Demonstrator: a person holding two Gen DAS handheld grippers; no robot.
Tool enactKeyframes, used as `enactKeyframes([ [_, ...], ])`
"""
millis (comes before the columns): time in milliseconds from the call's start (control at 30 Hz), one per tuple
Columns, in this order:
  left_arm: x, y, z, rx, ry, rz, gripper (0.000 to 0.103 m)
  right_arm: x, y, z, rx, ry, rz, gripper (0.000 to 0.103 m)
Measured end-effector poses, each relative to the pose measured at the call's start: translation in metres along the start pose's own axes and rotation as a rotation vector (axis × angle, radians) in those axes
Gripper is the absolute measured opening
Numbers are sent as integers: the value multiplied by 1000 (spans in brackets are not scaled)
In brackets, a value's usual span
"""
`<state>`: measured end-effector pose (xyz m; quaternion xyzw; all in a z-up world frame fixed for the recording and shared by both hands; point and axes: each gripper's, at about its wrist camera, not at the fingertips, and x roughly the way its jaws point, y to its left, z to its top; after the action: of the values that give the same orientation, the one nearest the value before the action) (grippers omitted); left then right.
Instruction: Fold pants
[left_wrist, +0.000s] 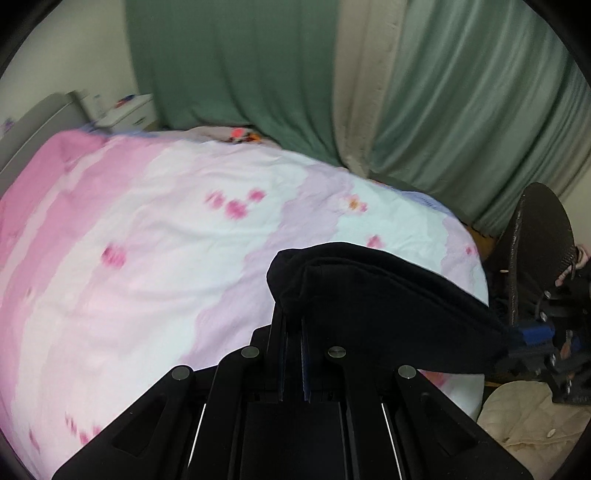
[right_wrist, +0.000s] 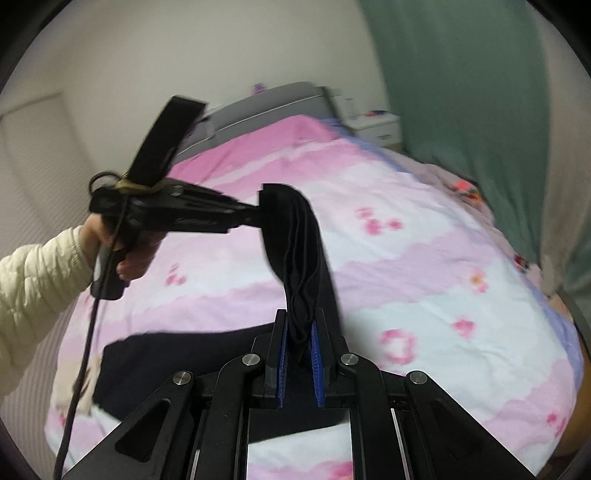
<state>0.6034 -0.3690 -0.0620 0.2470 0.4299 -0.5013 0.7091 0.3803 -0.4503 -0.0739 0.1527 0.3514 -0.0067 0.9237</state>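
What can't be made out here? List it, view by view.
- Left wrist view: the black pants hide the left hand-held gripper fingertips; the lower pants are cut off below.
- Right wrist view: the right hand-held gripper covers part of the pants lying on the bed.
- Both views: bedspread print and far nightstand items are blurred.

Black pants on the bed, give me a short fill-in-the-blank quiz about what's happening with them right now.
1. The pants are coloured ____.
2. The stretch of cloth between the left gripper and the right gripper hangs above the ____ quilt.
3. The person's sleeve is ____ in colour.
4. The curtain behind the bed is ____.

Missing words: black; pink-and-white; cream; green
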Motion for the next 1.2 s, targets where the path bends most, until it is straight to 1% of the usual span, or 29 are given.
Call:
enactKeyframes([
  [67,-13,18,-34,-44,-10,6,9,5,34,-9,-57,14,18,12],
  [167,-21,40,-81,-99,-9,16,9,19,82,-25,-125,59,35,12],
  [233,-22,57,-116,-146,-1,18,9,31,108,-39,-159,93,38,12],
  [367,-10,89,-176,-225,24,24,9,72,154,-72,-209,190,58,12],
  [433,0,100,-203,-258,47,32,9,96,169,-92,-240,228,61,12],
  [467,8,107,-218,-277,71,48,10,102,176,-99,-249,243,65,12],
  [533,22,119,-247,-319,124,121,13,122,186,-115,-258,279,71,12],
  [567,28,125,-261,-344,152,137,15,133,191,-123,-261,302,74,12],
  [633,30,136,-289,-419,182,153,19,154,196,-138,-270,345,56,12],
  [700,22,143,-316,-496,177,133,29,175,198,-153,-276,393,48,12],
  [767,15,144,-332,-547,178,121,33,188,200,-164,-272,436,56,12],
  [833,8,141,-343,-584,156,84,35,197,207,-179,-315,461,42,12],
  [867,5,140,-346,-613,138,58,42,200,210,-185,-336,470,37,13],
  [900,3,138,-349,-663,113,12,48,202,212,-190,-355,480,35,13],
  [967,7,138,-349,-713,86,-51,49,205,216,-200,-389,495,33,13],
  [1033,16,135,-345,-763,66,-95,49,208,216,-207,-413,503,27,13],
  [1133,35,135,-339,-814,65,-113,49,208,210,-211,-423,503,30,13],
  [1200,51,139,-338,-860,89,-117,49,206,208,-213,-420,501,40,13],
])
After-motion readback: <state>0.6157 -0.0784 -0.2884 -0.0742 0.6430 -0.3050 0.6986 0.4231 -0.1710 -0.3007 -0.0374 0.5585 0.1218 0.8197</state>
